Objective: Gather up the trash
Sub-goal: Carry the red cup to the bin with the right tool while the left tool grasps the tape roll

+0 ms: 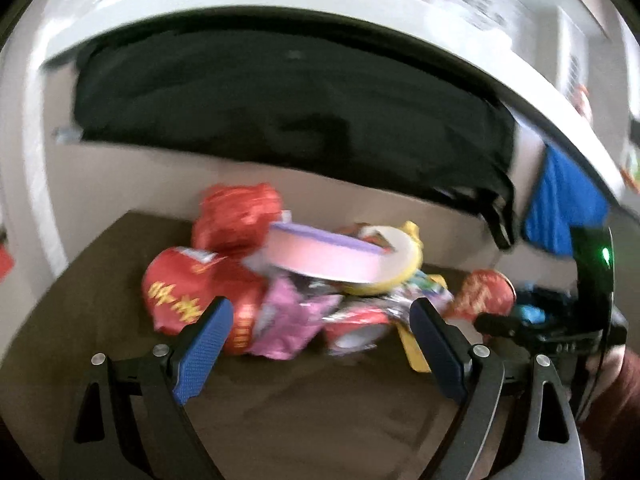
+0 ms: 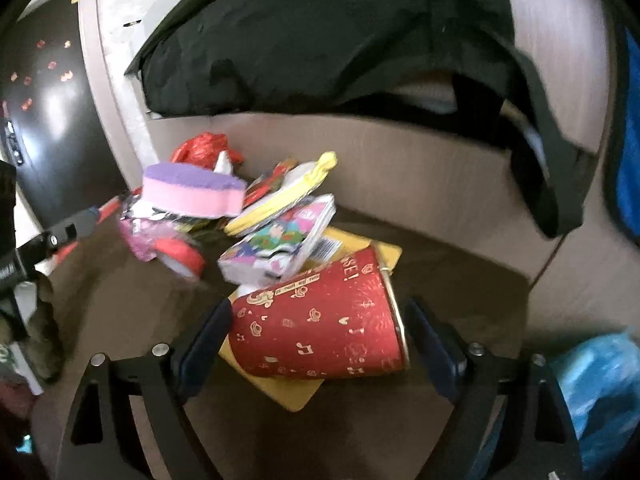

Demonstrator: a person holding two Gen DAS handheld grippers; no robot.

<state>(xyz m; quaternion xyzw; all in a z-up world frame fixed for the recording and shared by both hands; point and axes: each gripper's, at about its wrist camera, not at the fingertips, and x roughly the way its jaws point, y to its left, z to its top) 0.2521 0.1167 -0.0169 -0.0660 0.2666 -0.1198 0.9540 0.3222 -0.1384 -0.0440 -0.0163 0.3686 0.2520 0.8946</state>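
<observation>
Where trash lies heaped — one red cup (image 2: 320, 320), one sponge (image 2: 192, 192).

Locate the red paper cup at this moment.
In the right wrist view, the red paper cup lies on its side between the right gripper's fingers, atop a yellow card.

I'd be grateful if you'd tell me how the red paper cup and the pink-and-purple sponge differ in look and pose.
The red paper cup carries gold print; the pink-and-purple sponge is plain, in two colour bands. The cup lies tipped on its side on a yellow card; the sponge sits flat atop the wrappers. Both belong to the same trash pile.
</observation>
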